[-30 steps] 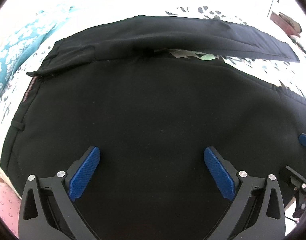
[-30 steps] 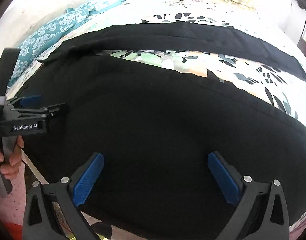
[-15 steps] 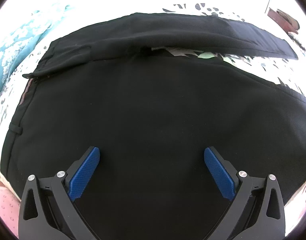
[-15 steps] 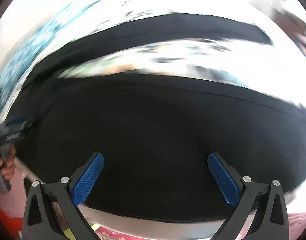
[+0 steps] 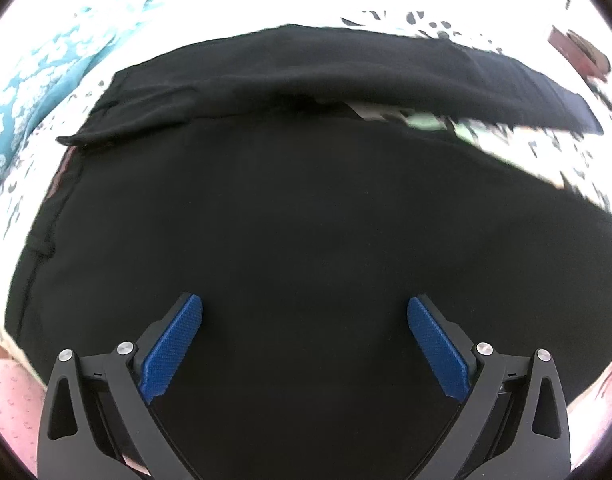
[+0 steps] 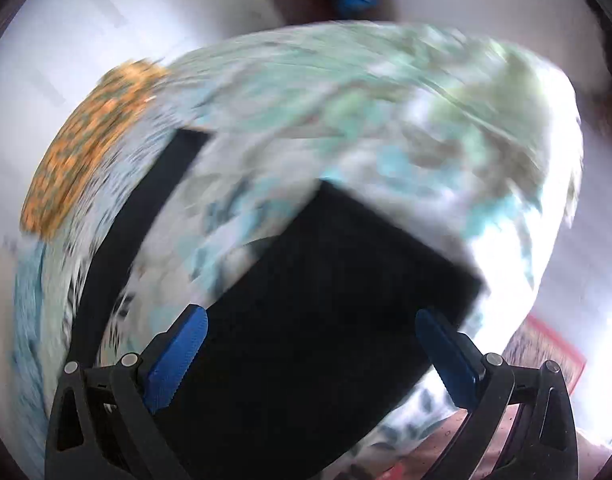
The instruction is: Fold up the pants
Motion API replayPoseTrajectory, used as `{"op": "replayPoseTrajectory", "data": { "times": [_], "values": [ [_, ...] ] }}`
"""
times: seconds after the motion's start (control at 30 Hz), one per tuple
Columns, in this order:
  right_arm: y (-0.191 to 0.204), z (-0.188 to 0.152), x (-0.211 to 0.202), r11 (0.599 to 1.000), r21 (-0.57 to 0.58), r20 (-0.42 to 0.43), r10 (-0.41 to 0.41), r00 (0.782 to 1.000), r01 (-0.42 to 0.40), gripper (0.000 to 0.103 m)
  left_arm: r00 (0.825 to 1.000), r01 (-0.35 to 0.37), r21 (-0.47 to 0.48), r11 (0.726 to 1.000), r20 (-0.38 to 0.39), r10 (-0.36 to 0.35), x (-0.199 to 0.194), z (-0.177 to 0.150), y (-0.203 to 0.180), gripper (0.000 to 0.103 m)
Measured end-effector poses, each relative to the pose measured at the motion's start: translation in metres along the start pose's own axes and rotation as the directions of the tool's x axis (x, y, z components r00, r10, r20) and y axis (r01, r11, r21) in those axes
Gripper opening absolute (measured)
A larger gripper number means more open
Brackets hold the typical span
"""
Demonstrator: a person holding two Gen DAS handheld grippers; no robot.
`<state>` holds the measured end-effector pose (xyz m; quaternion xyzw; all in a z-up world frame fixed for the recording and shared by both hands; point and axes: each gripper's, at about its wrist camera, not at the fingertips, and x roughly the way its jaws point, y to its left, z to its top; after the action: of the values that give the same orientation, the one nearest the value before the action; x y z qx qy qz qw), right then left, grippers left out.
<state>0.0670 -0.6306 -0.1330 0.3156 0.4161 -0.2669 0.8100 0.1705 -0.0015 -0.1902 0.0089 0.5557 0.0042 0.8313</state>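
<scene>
Black pants (image 5: 290, 216) lie spread flat on a floral bedsheet (image 5: 546, 148), waistband at the left, the two legs running to the right with a strip of sheet between them. My left gripper (image 5: 305, 312) is open and empty, hovering over the near leg close to the waist. In the blurred right wrist view the near leg's hem end (image 6: 346, 280) lies between my open fingers, and the far leg (image 6: 146, 208) runs up the left. My right gripper (image 6: 311, 324) is open and empty above the hem.
A teal patterned cloth (image 5: 46, 92) lies left of the waistband. An orange patterned pillow (image 6: 86, 140) sits at the far end of the bed. The bed's near edge shows at the lower right (image 6: 486, 380), with a red item (image 6: 546, 356) below it.
My right gripper has swung fast to the right along the near leg, from its middle to the hem end, and turned. My left gripper has stayed over the waist area, shifting only slightly.
</scene>
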Motion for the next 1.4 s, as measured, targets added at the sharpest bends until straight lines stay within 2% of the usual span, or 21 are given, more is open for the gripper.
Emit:
{"op": "replayPoseTrajectory", "data": {
  "times": [0.13, 0.27, 0.33, 0.37, 0.43, 0.5, 0.57, 0.6, 0.67, 0.77, 0.83, 0.87, 0.9, 0.97, 1.03, 1.13, 1.2, 1.27, 1.3, 1.37, 1.4],
  "values": [
    [0.067, -0.029, -0.010, 0.981, -0.175, 0.009, 0.084, 0.996, -0.081, 0.103, 0.995, -0.007, -0.139, 0.990, 0.096, 0.021, -0.021, 0.051, 0.044, 0.102],
    [0.123, -0.068, 0.004, 0.921, -0.370, -0.064, 0.104, 0.993, -0.120, 0.103, 0.989, -0.031, -0.285, 0.958, 0.128, 0.070, -0.017, 0.118, 0.086, 0.102],
    [0.143, -0.086, 0.005, 0.884, -0.448, -0.080, 0.106, 0.991, -0.131, 0.103, 0.982, -0.110, -0.268, 0.957, 0.118, 0.146, 0.001, 0.135, 0.093, 0.102],
    [0.148, -0.092, 0.003, 0.870, -0.473, -0.082, 0.111, 0.990, -0.137, 0.103, 0.973, -0.190, -0.239, 0.952, 0.086, 0.215, 0.019, 0.140, 0.098, 0.102],
    [0.157, -0.094, 0.000, 0.850, -0.506, -0.079, 0.124, 0.989, -0.147, 0.103, 0.939, -0.343, -0.208, 0.916, -0.047, 0.341, 0.059, 0.137, 0.113, 0.103],
    [0.158, -0.085, -0.007, 0.848, -0.505, -0.058, 0.150, 0.987, -0.159, 0.103, 0.961, -0.272, -0.293, 0.917, -0.024, 0.277, 0.055, 0.124, 0.123, 0.102],
    [0.156, -0.069, -0.006, 0.856, -0.489, -0.028, 0.174, 0.984, -0.165, 0.103, 0.969, -0.214, -0.382, 0.899, 0.030, 0.243, 0.036, 0.120, 0.128, 0.102],
    [0.157, -0.058, -0.003, 0.858, -0.488, -0.016, 0.175, 0.985, -0.160, 0.103, 0.976, -0.174, -0.392, 0.903, 0.056, 0.213, 0.030, 0.122, 0.126, 0.102],
    [0.168, -0.034, 0.013, 0.853, -0.502, -0.019, 0.155, 0.988, -0.143, 0.103, 0.984, -0.101, -0.368, 0.924, 0.102, 0.148, 0.028, 0.138, 0.114, 0.102],
    [0.193, 0.017, 0.049, 0.838, -0.525, -0.053, 0.141, 0.989, -0.148, 0.103, 0.983, -0.138, -0.276, 0.951, 0.081, 0.166, 0.056, 0.157, 0.096, 0.102],
    [0.221, 0.048, 0.075, 0.801, -0.577, -0.090, 0.131, 0.987, -0.158, 0.103, 0.969, -0.236, -0.223, 0.946, 0.017, 0.246, 0.087, 0.157, 0.091, 0.103],
    [0.237, 0.056, 0.086, 0.769, -0.613, -0.118, 0.136, 0.984, -0.180, 0.103, 0.967, -0.222, -0.228, 0.948, 0.072, 0.244, 0.093, 0.148, 0.092, 0.103],
    [0.262, 0.061, 0.100, 0.711, -0.671, -0.156, 0.144, 0.977, -0.212, 0.103, 0.961, -0.207, -0.246, 0.947, 0.130, 0.244, 0.091, 0.142, 0.093, 0.103],
    [0.294, 0.056, 0.114, 0.623, -0.735, -0.202, 0.177, 0.963, -0.268, 0.103, 0.953, -0.212, -0.248, 0.945, 0.164, 0.257, 0.091, 0.137, 0.094, 0.103],
    [0.328, 0.040, 0.135, 0.541, -0.764, -0.271, 0.227, 0.935, -0.353, 0.103, 0.950, -0.211, -0.249, 0.945, 0.174, 0.258, 0.092, 0.135, 0.095, 0.103],
    [0.358, 0.014, 0.178, 0.498, -0.757, -0.367, 0.212, 0.906, -0.423, 0.103, 0.951, -0.201, -0.253, 0.946, 0.182, 0.250, 0.091, 0.134, 0.093, 0.103],
    [0.364, 0.012, 0.204, 0.477, -0.781, -0.365, 0.176, 0.914, -0.403, 0.103, 0.948, -0.207, -0.251, 0.946, 0.186, 0.257, 0.090, 0.133, 0.089, 0.103],
    [0.350, 0.030, 0.223, 0.470, -0.812, -0.306, 0.160, 0.938, -0.345, 0.103, 0.946, -0.206, -0.253, 0.945, 0.194, 0.258, 0.091, 0.134, 0.090, 0.103],
    [0.337, 0.049, 0.233, 0.489, -0.808, -0.286, 0.163, 0.944, -0.329, 0.103, 0.945, -0.206, -0.253, 0.945, 0.198, 0.259, 0.091, 0.133, 0.089, 0.103],
    [0.299, 0.098, 0.246, 0.555, -0.792, -0.209, 0.144, 0.967, -0.254, 0.103, 0.944, -0.208, -0.252, 0.945, 0.202, 0.261, 0.091, 0.133, 0.089, 0.103],
    [0.279, 0.122, 0.251, 0.600, -0.780, -0.159, 0.087, 0.983, -0.179, 0.103, 0.944, -0.208, -0.252, 0.945, 0.202, 0.261, 0.091, 0.133, 0.089, 0.103]
  ]
}}
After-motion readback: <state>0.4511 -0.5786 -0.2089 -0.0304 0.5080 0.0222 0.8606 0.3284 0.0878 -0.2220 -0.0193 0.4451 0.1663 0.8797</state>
